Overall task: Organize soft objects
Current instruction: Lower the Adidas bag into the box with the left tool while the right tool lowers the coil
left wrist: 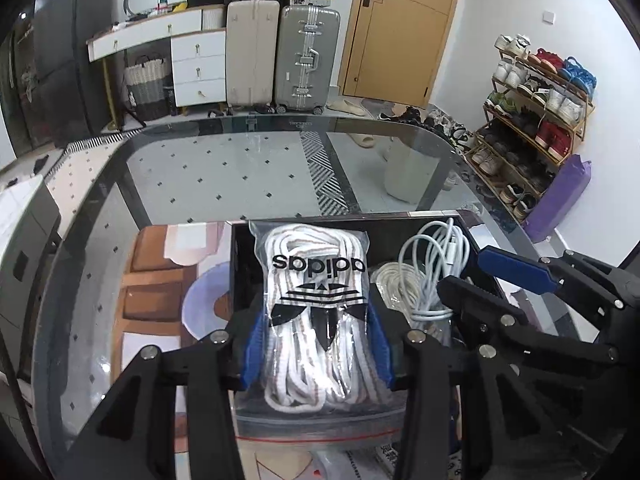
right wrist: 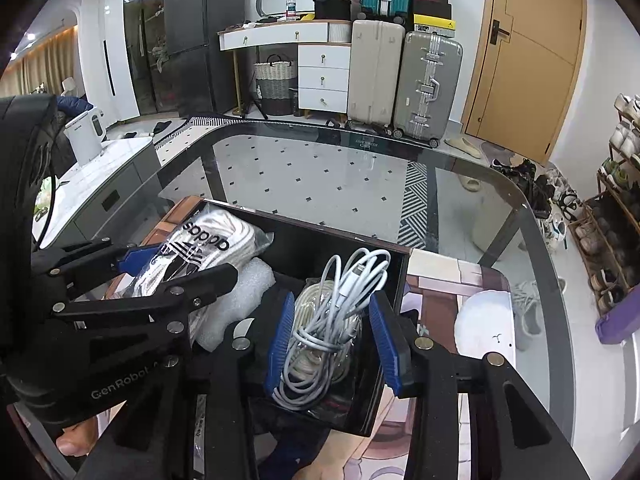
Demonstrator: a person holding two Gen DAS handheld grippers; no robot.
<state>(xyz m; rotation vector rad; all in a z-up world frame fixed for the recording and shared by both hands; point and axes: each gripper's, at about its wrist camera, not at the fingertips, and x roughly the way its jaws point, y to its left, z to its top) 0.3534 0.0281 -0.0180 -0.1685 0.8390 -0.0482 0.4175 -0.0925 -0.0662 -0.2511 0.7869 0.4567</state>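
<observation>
A clear bag of white laces (left wrist: 316, 320) with a black logo stands between the blue pads of my left gripper (left wrist: 318, 340), which is shut on it over the left half of a black box (left wrist: 240, 264). In the right wrist view the same bag (right wrist: 192, 248) rests against bubble wrap (right wrist: 248, 284) with the left gripper (right wrist: 176, 268) around it. My right gripper (right wrist: 332, 340) straddles a bundle of white cable (right wrist: 336, 312) and a rope coil in the box's (right wrist: 312, 240) right half. The left pad touches the bundle and a gap shows at the right pad.
The box sits on a printed mat (left wrist: 148, 280) on a glass table (left wrist: 240, 168) whose far half is bare. A thumb (right wrist: 72, 446) holds the left gripper's handle. Suitcases, a desk, a door and a shoe rack (left wrist: 536, 112) stand beyond the table.
</observation>
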